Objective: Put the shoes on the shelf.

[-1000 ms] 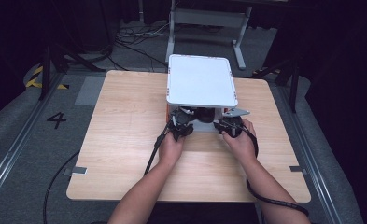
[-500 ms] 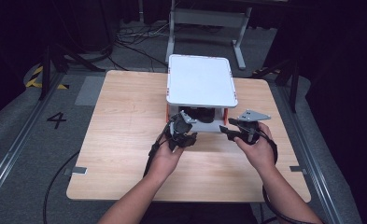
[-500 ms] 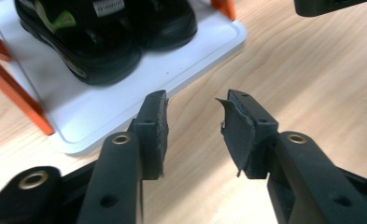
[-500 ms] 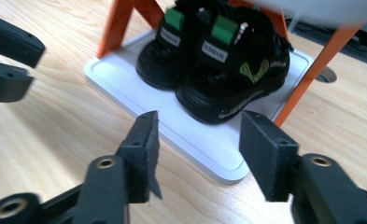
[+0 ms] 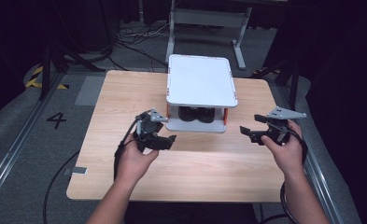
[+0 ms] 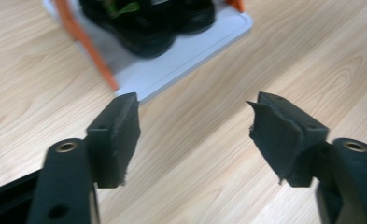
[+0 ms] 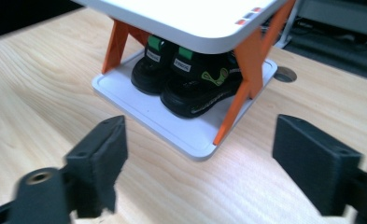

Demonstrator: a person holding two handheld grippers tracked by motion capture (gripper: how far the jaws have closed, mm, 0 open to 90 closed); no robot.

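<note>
Your left gripper (image 5: 168, 140) and right gripper (image 5: 244, 131): jaws just opened, empty. Black shoes (image 7: 187, 79) half-hidden under the rack's top shelf (image 5: 201, 84).

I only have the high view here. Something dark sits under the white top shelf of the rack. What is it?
Observer: A pair of black shoes with green tags and markings, side by side on the lower white tray.
Operator: What holds the top shelf up?
Observer: Orange struts at the corners, seen in the right gripper view.
Operator: Is anything between the left gripper's jaws?
Observer: No. The left gripper has just been opening; between its jaws there is bare wooden table, with the tray's corner just beyond.
Operator: And the right?
Observer: The right gripper has also just been opening, nothing between its jaws, aimed at the tray's near corner.
</note>
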